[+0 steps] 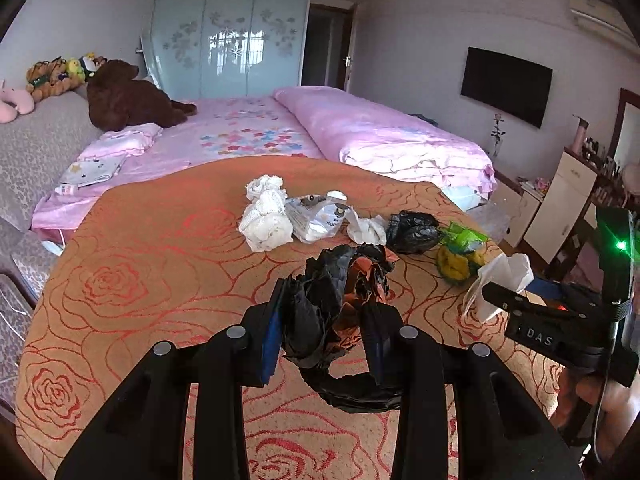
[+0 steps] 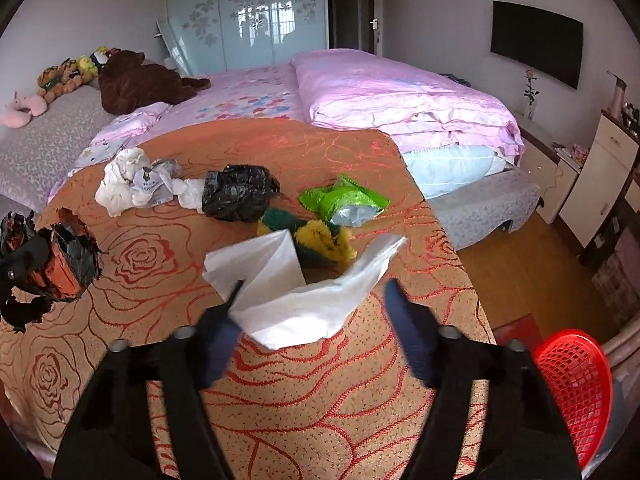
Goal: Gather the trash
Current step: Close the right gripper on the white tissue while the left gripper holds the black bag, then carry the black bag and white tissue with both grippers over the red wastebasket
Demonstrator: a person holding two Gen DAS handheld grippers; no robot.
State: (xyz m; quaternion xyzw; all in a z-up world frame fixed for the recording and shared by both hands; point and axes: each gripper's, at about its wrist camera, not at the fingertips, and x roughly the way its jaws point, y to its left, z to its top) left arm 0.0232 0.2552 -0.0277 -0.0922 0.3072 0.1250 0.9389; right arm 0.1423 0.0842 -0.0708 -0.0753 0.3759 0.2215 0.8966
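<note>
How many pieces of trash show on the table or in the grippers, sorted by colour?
White: 4
Black: 2
Green: 1
Yellow-green: 1
Total: 8

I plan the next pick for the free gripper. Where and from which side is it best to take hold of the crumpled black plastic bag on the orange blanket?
Probably grip the raised crumpled top of the black plastic bag, coming from above. It sits as a bunched mound with folds sticking up, and the white crumpled paper touches its left side, so a side approach risks catching that too.
</note>
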